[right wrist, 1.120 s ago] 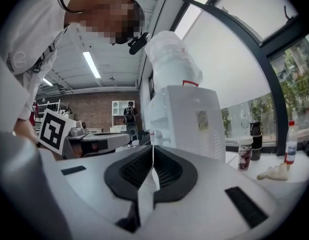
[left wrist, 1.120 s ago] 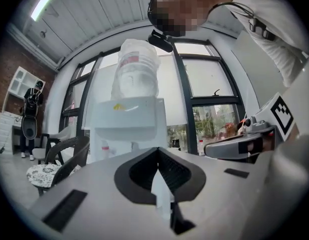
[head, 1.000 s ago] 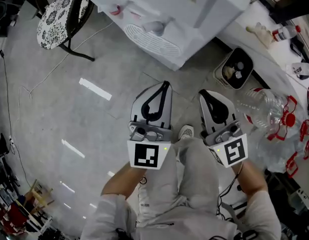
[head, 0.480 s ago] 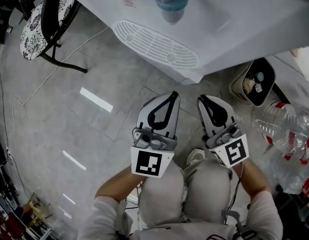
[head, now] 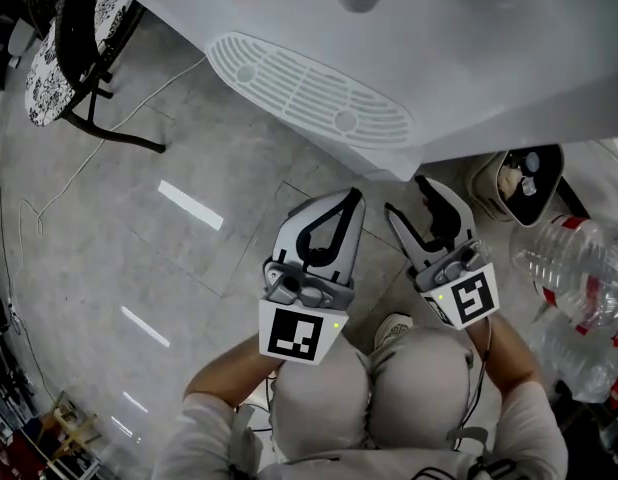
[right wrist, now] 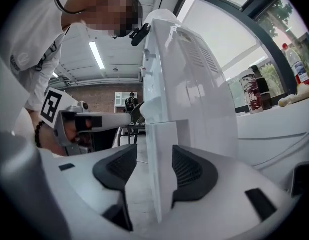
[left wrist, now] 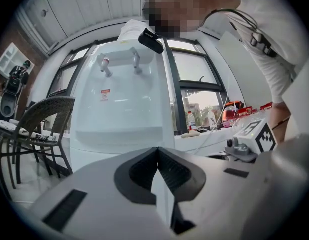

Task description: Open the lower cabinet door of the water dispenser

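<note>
The white water dispenser (head: pixel 469 58) fills the top of the head view, its slotted drip tray (head: pixel 309 93) jutting out over the floor. My left gripper (head: pixel 351 196) is shut and empty, pointing at the dispenser's base just below the tray. In the left gripper view the dispenser (left wrist: pixel 119 109) stands straight ahead of the closed jaws (left wrist: pixel 157 151). My right gripper (head: pixel 406 196) is open; its jaws have just been opening. In the right gripper view, the edge of the lower cabinet door (right wrist: pixel 162 184) stands between the jaws (right wrist: pixel 154 151), nearer the right-hand pad, and is not clamped.
A dark chair (head: pixel 84 28) with a patterned cushion (head: pixel 44 63) stands at upper left, with a thin cable (head: pixel 99 148) on the floor beside it. A small bin (head: pixel 519 183) and clear water bottles (head: pixel 574 258) crowd the right. The person's knees sit just below both grippers.
Both grippers have sunk lower and come closer to the dispenser's base. The right jaws went from shut to open around the door edge. The left stayed shut.
</note>
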